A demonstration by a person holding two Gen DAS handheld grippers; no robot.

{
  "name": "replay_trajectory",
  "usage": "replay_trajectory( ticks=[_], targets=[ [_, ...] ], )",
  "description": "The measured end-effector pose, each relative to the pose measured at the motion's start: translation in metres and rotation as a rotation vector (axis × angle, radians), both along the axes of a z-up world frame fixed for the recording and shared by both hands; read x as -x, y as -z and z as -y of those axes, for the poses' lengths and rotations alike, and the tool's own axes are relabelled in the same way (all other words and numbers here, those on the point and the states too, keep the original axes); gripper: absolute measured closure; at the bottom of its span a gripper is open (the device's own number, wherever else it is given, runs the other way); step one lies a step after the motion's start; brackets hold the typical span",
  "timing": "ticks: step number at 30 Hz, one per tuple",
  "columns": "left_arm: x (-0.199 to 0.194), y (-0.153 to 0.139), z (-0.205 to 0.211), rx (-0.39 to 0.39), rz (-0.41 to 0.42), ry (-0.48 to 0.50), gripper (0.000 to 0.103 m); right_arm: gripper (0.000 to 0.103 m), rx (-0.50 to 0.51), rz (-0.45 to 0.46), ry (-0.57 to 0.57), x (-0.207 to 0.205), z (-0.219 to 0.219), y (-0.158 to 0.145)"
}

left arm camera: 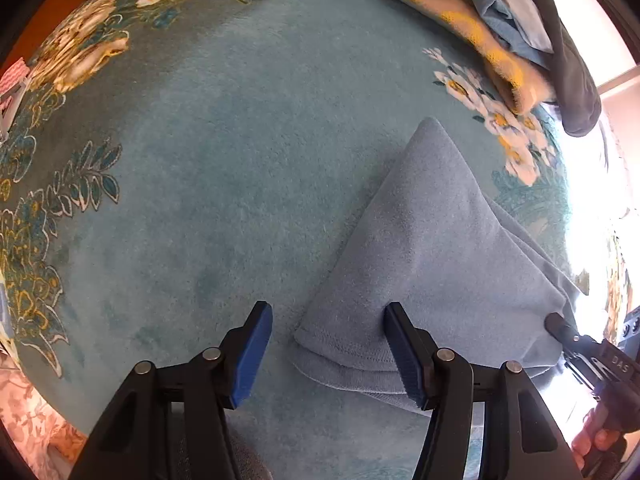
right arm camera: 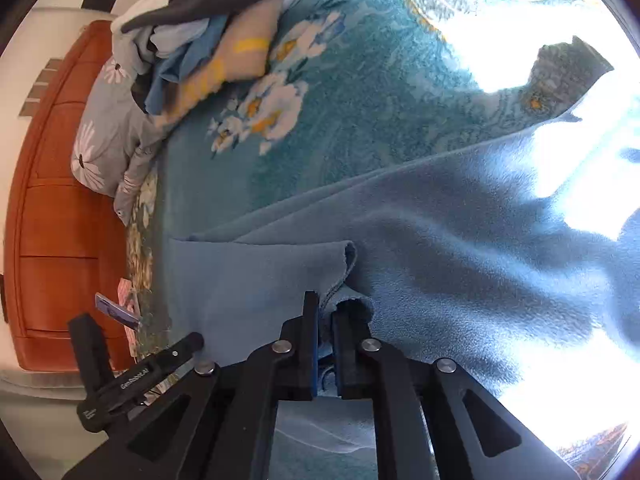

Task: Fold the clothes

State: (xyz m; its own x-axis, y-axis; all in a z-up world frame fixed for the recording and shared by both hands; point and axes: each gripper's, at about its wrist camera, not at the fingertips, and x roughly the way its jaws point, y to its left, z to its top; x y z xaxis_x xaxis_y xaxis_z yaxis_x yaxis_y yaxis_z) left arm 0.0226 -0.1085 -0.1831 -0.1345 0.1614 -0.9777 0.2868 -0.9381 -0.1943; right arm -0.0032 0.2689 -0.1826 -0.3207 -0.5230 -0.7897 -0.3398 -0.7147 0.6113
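Note:
A blue-grey fleece garment (left arm camera: pixel 432 248) lies folded on the teal floral blanket (left arm camera: pixel 240 140), its stitched hem toward me. My left gripper (left arm camera: pixel 328 308) points down over the hem corner and stands open; its right pad (left arm camera: pixel 404 352) sits above the cloth, its left pad over bare blanket. My right gripper (right arm camera: pixel 328 304) is shut on a bunched edge of the same garment (right arm camera: pixel 440 248). The right gripper's tip (left arm camera: pixel 560 326) also shows at the garment's right corner. From the right wrist, the left gripper (right arm camera: pixel 140 332) shows at the lower left.
A pile of clothes (left arm camera: pixel 500 20) lies at the blanket's far edge, on a daisy-print pillow (right arm camera: pixel 100 148). An orange wooden panel (right arm camera: pixel 60 200) runs along the bed's side. Strong sunlight washes out the right. A hand (left arm camera: pixel 592 440) holds the right gripper's handle.

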Motion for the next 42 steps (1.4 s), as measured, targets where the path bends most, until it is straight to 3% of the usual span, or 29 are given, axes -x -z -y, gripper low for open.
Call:
replay_trajectory(
  ticks=[1, 5, 8, 11, 14, 19, 24, 25, 26, 29, 32, 39, 42],
  targets=[
    [0.000, 0.000, 0.000, 0.003, -0.001, -0.001, 0.041, 0.093, -0.001, -0.011, 0.005, -0.002, -0.002, -0.004],
    [-0.003, -0.003, -0.001, 0.005, -0.005, -0.006, 0.041, 0.064, -0.007, -0.093, 0.091, -0.032, -0.032, -0.032],
    [-0.005, -0.005, 0.001, 0.006, -0.006, -0.011, 0.041, 0.059, -0.039, -0.122, 0.233, -0.076, -0.071, -0.049],
    [-0.006, -0.006, 0.002, 0.002, -0.009, -0.026, 0.041, 0.057, -0.101, -0.093, 0.399, -0.124, -0.114, -0.051],
    [-0.005, -0.006, 0.001, 0.012, -0.013, -0.025, 0.041, 0.056, -0.054, -0.042, 0.534, -0.154, -0.144, -0.031],
    [-0.004, -0.010, -0.004, 0.018, -0.018, -0.019, 0.041, 0.055, 0.073, -0.022, 0.619, -0.148, -0.156, 0.007],
    [-0.006, -0.021, -0.005, 0.015, -0.046, -0.010, 0.041, 0.055, 0.066, -0.010, 0.649, -0.128, -0.155, 0.018],
    [-0.006, -0.023, -0.003, 0.014, -0.051, -0.012, 0.041, 0.065, 0.062, -0.013, 0.652, -0.125, -0.154, 0.017],
    [-0.007, -0.024, -0.002, 0.013, -0.056, -0.013, 0.041, 0.077, 0.052, -0.023, 0.649, -0.124, -0.154, 0.012],
    [-0.009, -0.027, 0.007, -0.004, -0.063, -0.035, 0.041, 0.082, 0.011, -0.063, 0.629, -0.120, -0.149, -0.009],
    [-0.013, -0.029, 0.018, -0.023, -0.076, -0.066, 0.041, 0.083, -0.082, -0.130, 0.552, -0.106, -0.130, -0.050],
    [-0.020, -0.033, 0.045, -0.070, -0.104, -0.134, 0.041, 0.083, -0.312, -0.351, 0.155, -0.045, -0.022, -0.157],
    [-0.022, -0.033, 0.056, -0.094, -0.113, -0.164, 0.041, 0.083, -0.369, -0.391, -0.003, -0.017, 0.037, -0.170]
  ],
)
